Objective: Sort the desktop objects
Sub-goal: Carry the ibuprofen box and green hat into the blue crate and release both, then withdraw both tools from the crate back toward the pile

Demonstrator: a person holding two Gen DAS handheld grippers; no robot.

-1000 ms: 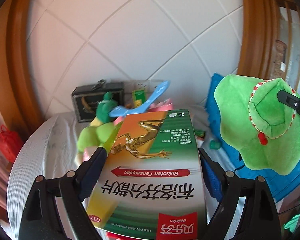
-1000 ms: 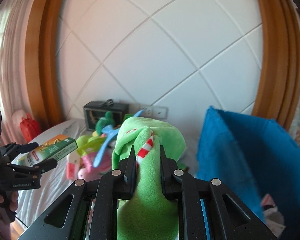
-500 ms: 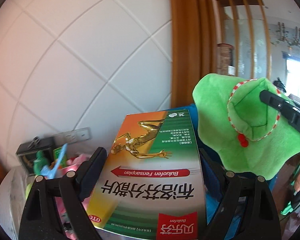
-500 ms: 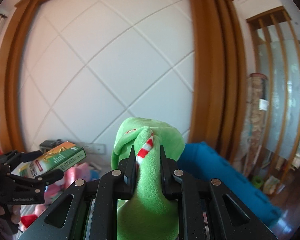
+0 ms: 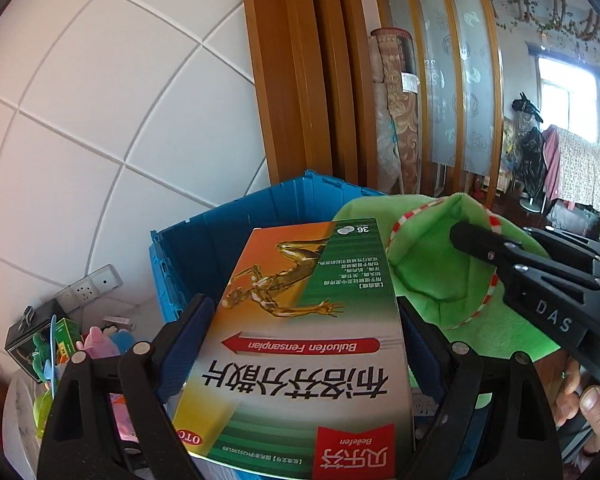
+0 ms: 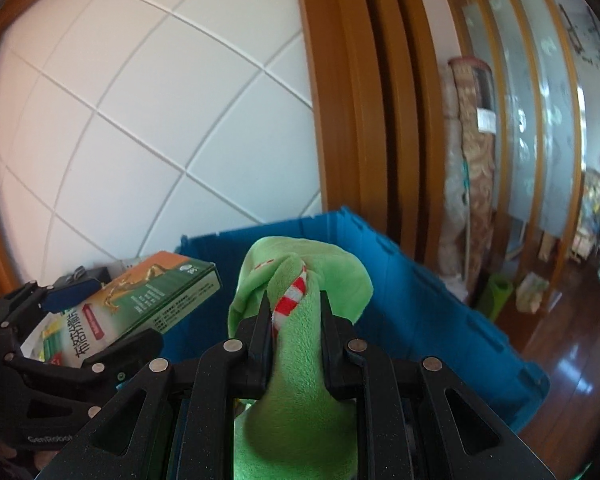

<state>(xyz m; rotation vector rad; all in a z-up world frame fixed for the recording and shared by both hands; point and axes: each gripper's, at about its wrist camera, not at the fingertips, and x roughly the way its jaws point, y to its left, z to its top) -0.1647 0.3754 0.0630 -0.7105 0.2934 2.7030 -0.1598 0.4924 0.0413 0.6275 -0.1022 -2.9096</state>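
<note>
The left gripper [image 5: 300, 344] is clamped across the width of the medicine box [image 5: 300, 360], its blue pads bearing on the two long edges; the box lies flat between them, printed face up, and projects toward 12 o'clock over the near wall of the blue crate [image 5: 220, 240]. The right gripper [image 6: 294, 320] is closed on a fold of the green plush toy [image 6: 300, 380], pinched at its red-and-white trim, with the remainder of the toy hanging below the jaws. In the left wrist view the toy sits at 3 o'clock of the box, just beside it. The step in hand appears to be depositing both items in the crate. Carry each item fully past the rim before releasing, since the box overhangs the crate wall and could catch on it or tip out. Release one item at a time to avoid the toy draping over the box. Lower the box flat. Remaining desktop clutter [image 5: 96, 344] is visible at 8 o'clock, near the wall socket [image 5: 92, 286], and awaits sorting.
</note>
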